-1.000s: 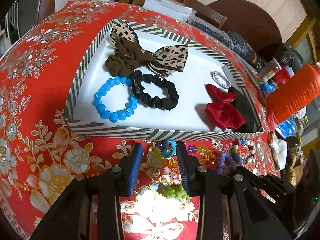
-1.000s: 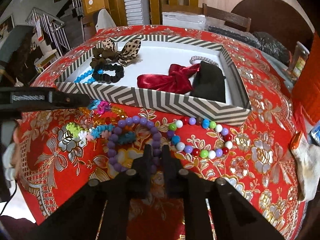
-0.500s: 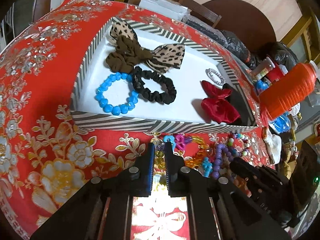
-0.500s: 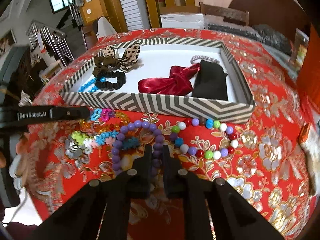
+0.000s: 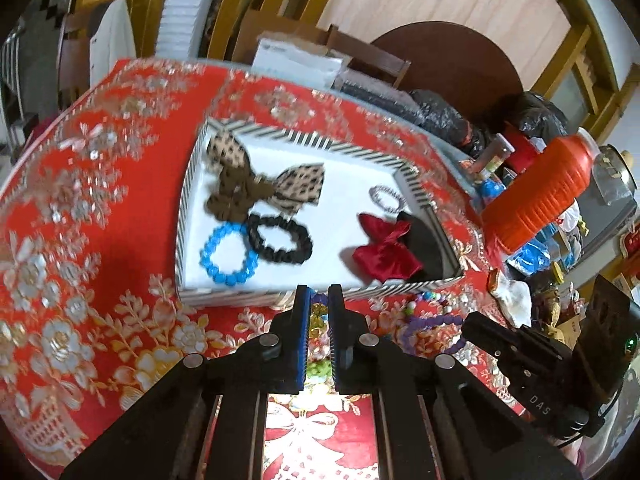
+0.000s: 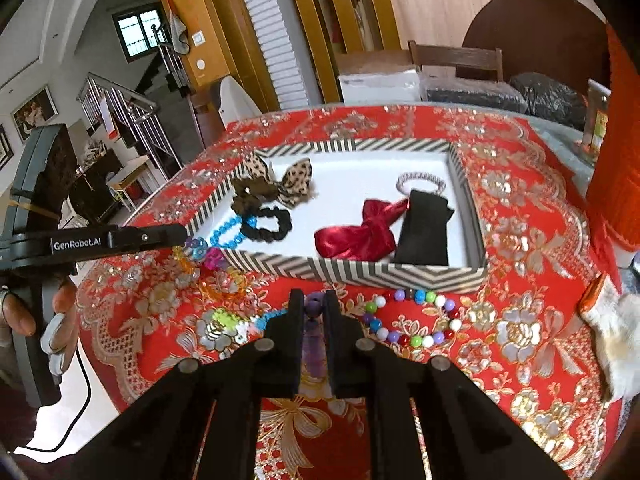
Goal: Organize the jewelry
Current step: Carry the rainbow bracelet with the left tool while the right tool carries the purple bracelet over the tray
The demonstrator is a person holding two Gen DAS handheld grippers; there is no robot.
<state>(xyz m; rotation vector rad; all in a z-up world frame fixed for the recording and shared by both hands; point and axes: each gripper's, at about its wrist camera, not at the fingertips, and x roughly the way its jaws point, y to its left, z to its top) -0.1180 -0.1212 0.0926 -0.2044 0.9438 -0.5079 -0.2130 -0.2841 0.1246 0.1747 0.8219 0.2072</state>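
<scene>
Striped tray just beyond both grippers, long side running left-right. Right gripper clamped on purple bead bracelet, lifted clear of the red cloth, strand hanging down between the jaws. Left gripper pinched shut on a colourful plastic chain (links seen trailing from its tip in the right view); chain's lower end hidden. Tray's near wall directly ahead of each tool; left gripper at near-left corner, right one opposite the middle. Multicoloured bead bracelet on cloth, near right. Next, probably: carry over the near wall, release inside.
</scene>
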